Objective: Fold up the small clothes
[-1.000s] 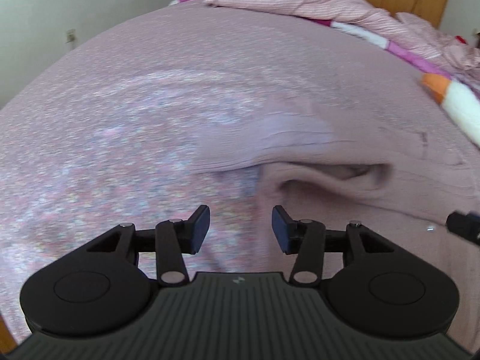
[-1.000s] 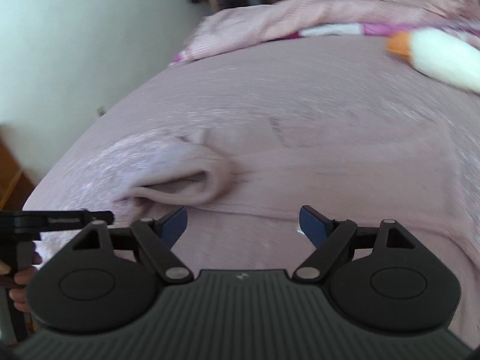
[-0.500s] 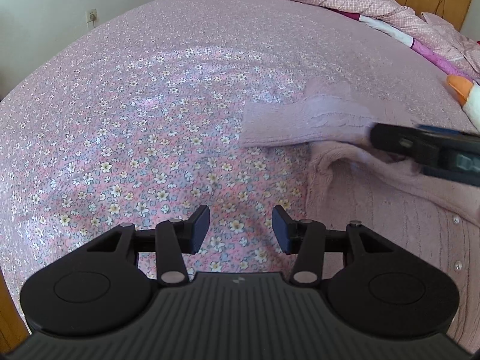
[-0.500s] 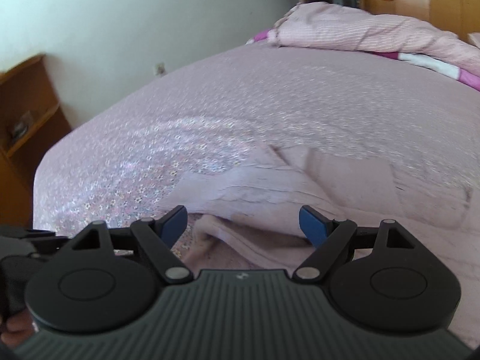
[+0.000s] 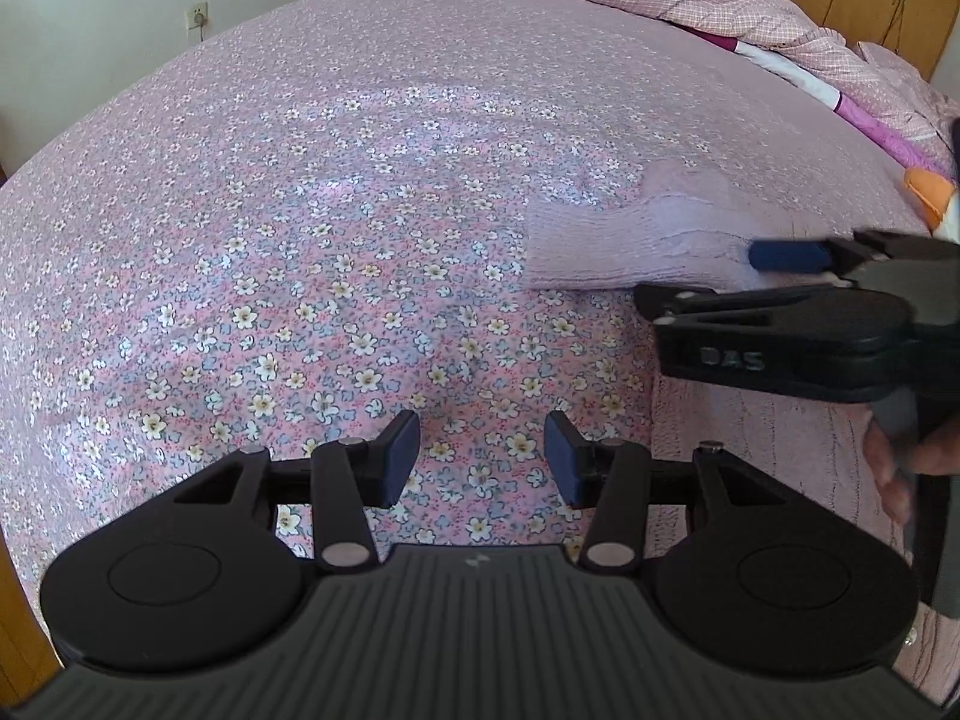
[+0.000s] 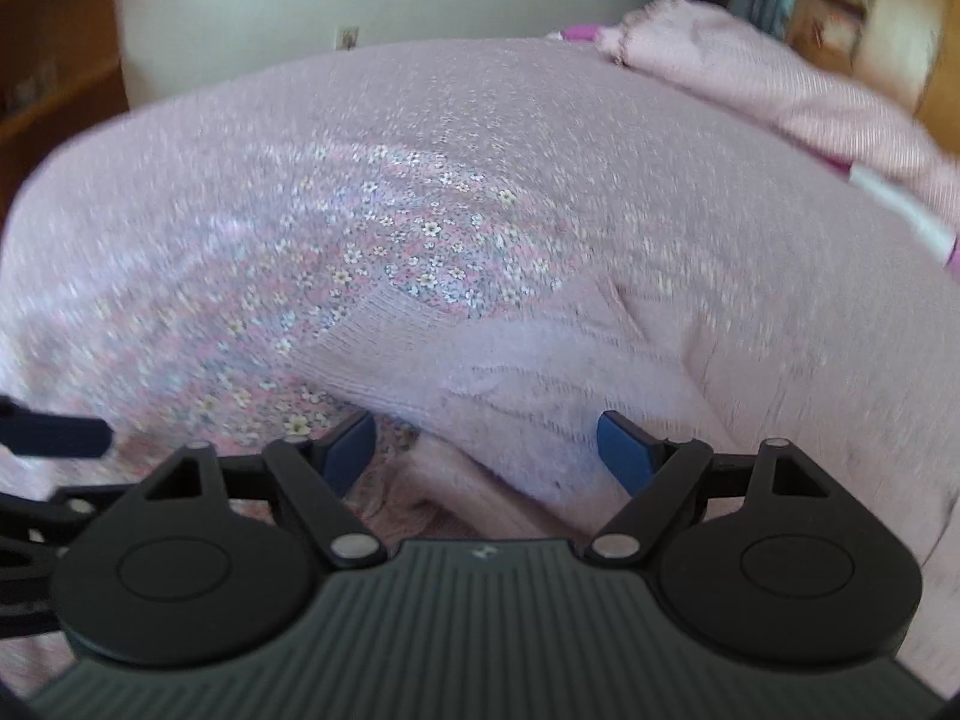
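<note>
Right wrist view: pink cardigan sleeve (image 6: 510, 372) lies just ahead between the spread-apart right claw (image 6: 489, 450).

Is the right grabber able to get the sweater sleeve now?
Probably yes. The right grabber is open and right above the pink sleeve, which lies flat on the flowery bed sheet with nothing in between.

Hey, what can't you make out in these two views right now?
- Pink knit garment: left wrist view, its body runs off the right edge behind the right claw.
- Sleeve: right wrist view, motion blur hides the knit detail.
- Orange-and-white object: cropped at the edge, unidentifiable.
</note>
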Motion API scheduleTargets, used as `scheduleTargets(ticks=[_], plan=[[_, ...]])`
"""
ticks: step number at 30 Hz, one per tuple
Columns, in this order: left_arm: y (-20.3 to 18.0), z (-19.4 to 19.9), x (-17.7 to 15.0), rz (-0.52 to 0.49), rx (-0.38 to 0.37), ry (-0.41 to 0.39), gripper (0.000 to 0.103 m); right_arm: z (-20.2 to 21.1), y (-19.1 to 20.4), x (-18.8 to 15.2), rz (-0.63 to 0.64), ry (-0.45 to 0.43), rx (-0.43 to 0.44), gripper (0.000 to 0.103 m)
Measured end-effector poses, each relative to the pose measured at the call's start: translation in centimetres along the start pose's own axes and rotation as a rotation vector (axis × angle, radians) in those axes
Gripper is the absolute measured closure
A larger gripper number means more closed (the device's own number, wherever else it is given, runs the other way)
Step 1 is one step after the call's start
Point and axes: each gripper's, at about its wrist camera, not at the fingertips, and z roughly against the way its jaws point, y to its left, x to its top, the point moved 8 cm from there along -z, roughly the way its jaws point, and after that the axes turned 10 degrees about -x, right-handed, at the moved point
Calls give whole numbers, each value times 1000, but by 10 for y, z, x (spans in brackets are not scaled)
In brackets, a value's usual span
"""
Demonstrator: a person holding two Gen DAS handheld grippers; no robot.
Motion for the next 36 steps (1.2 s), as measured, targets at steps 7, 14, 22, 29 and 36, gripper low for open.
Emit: scheduleTargets(ticks=[7, 14, 22, 29, 36], plan=[[1, -1, -2, 1, -6, 4, 49, -8, 5, 13, 73, -43, -79, 85], [-2, 0, 0, 4, -18, -9, 49, 27, -57, 36, -226, -132, -55, 91], [-18, 0, 6, -21, -32, -13, 49, 91, -162, 24, -507, -259, -158, 91], [-43, -3, 18, -85, -52, -30, 49, 121, -228, -47, -660, -254, -301, 91], [-77, -11, 32, -149, -92, -45, 49, 109, -246, -140, -842, -156, -295, 92]])
